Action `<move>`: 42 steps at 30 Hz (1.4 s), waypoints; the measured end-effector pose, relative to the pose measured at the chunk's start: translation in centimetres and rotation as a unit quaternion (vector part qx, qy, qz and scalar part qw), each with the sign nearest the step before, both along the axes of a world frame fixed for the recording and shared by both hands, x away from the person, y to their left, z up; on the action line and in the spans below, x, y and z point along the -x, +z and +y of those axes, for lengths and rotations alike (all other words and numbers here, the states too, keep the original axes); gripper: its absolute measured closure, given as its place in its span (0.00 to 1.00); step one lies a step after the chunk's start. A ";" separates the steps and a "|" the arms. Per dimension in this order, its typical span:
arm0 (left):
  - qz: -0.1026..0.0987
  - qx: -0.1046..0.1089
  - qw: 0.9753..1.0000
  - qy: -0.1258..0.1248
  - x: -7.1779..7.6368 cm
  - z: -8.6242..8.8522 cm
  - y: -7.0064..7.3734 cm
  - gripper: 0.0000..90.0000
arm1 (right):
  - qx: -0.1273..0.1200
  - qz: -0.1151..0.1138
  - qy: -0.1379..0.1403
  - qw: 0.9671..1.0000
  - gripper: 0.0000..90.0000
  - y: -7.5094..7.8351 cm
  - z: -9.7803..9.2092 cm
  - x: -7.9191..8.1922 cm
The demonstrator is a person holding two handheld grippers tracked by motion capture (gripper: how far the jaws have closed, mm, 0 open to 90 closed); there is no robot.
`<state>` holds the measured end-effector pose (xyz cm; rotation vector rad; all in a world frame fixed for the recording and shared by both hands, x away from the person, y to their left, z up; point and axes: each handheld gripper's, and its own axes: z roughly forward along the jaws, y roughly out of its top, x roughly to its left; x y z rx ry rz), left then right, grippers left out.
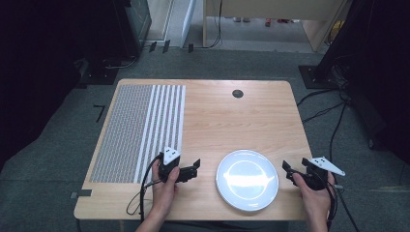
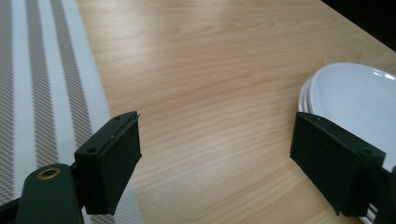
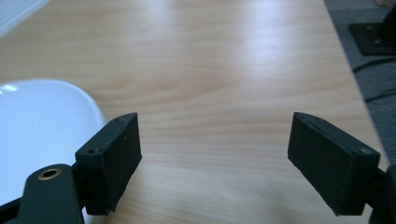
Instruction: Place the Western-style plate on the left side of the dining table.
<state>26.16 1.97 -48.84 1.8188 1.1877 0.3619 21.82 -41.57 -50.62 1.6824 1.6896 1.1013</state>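
We start with the white plate (image 1: 247, 179), which lies flat on the desk (image 1: 232, 121) near its front edge, right of centre. In the left gripper view its rim looks layered, so it may be a small stack of plates; we cannot tell for sure. Nothing rests on it.

Our left claw (image 1: 192, 169) sits just beside the plate's left edge, and our right claw (image 1: 288, 171) just beside its right edge, so the plate lies between them. Both have their jaws spread wide and hold nothing; in each gripper view only bare wood shows between the jaws, with the plate (image 2: 355, 98) off to one side.

Farther left, a striped placemat (image 1: 138, 130) covers that side of the desk, well apart from the plate.

We judge this to be the approach step, before any grasp. The next move likely calls for bringing one claw to the rim, one jaw above and one below, then closing gently, since the glazed edge looks slippery and sits low against the wood.
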 end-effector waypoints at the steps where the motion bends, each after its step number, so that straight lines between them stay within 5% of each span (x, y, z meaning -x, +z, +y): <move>1: 0.003 0.005 1.000 -0.013 0.4 -0.3 -0.1 0.18 | -0.012 -0.007 0.005 1.000 0.19 0.5 0.8 0.1; 6: 0.018 0.013 0.997 -0.067 1.3 -1.2 -0.4 0.18 | -0.020 -0.018 0.026 0.999 0.47 0.8 2.1 0.5; 9: 0.020 0.020 0.996 -0.079 1.7 -1.5 -0.6 0.25 | -0.061 -0.003 0.047 0.997 0.62 0.7 2.4 0.5; 11: 0.027 0.027 0.995 -0.089 1.7 -1.7 -0.7 0.33 | -0.104 0.012 0.062 0.993 0.67 0.4 2.6 0.5; 13: 0.040 0.045 0.992 -0.109 1.7 -1.8 -0.8 0.41 | -0.113 0.018 0.068 0.991 0.69 0.3 2.9 0.5; 16: 0.058 0.073 0.986 -0.136 1.6 -1.9 -1.0 0.46 | -0.098 0.023 0.062 0.993 0.77 0.2 3.3 0.5; 18: 0.065 0.078 0.984 -0.144 1.7 -2.0 -1.1 0.48 | -0.114 0.018 0.062 0.991 0.84 0.3 3.1 0.6; 24: 0.078 0.082 0.982 -0.150 1.8 -2.4 -1.5 0.52 | -0.143 0.044 0.053 0.987 0.86 -0.1 2.4 0.6; 27: 0.087 0.099 0.977 -0.167 1.8 -2.4 -1.6 0.60 | -0.181 0.069 0.041 0.980 0.90 -0.2 2.2 0.5; 33: 0.111 0.114 0.967 -0.197 1.8 -2.9 -1.9 0.59 | -0.189 0.083 0.034 0.978 0.93 -0.3 2.4 0.6; 39: 0.132 0.102 0.966 -0.198 1.9 -3.5 -2.3 0.56 | -0.208 0.091 0.028 0.973 0.94 -0.2 2.1 0.6; 42: 0.146 0.104 0.962 -0.206 1.9 -3.7 -2.4 0.56 | -0.212 0.092 0.031 0.972 0.95 -0.3 2.1 0.6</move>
